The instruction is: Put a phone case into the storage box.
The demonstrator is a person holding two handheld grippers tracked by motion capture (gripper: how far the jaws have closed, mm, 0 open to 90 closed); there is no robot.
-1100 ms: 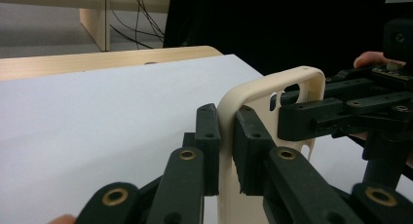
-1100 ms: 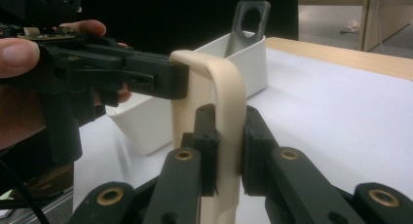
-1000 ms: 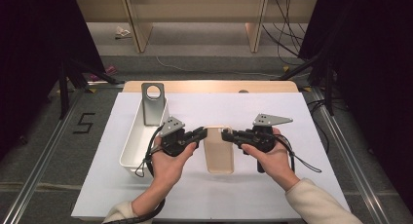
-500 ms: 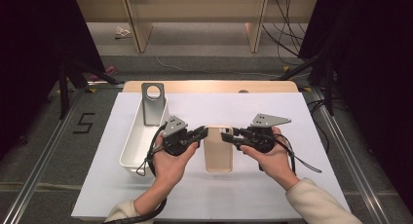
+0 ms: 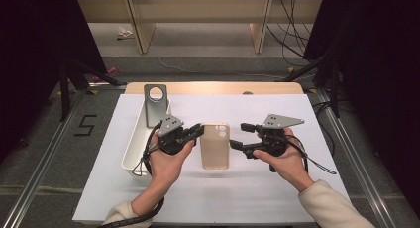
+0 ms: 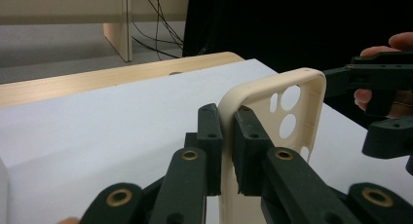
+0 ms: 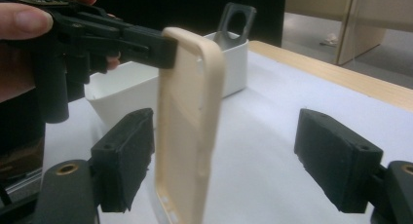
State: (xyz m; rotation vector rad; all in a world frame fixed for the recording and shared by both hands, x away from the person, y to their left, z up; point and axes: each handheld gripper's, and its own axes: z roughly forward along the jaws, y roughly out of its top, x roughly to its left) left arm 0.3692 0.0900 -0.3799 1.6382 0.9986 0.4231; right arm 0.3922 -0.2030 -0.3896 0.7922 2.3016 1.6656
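A beige phone case (image 5: 215, 146) hangs above the white mat, its camera cut-outs at the far end. My left gripper (image 5: 198, 130) is shut on its left rim; in the left gripper view the two pads (image 6: 214, 136) pinch the case (image 6: 272, 102) wall. My right gripper (image 5: 237, 135) stands at the case's right side, and its jaws have just been opening. In the right gripper view they stand wide apart (image 7: 231, 156) with the case (image 7: 187, 117) between them, untouched. The left gripper (image 7: 146, 44) holds the case's top corner there.
A long white bin (image 5: 136, 148) lies left of my left hand, and a grey metal plate with a round hole (image 5: 155, 101) leans in its far end. The white mat (image 5: 277, 188) covers the wooden table; dark stands flank both sides.
The right gripper's jaws have spread from a grip on the case's right edge to wide open. The case stays in the left gripper, and both hands keep their places.
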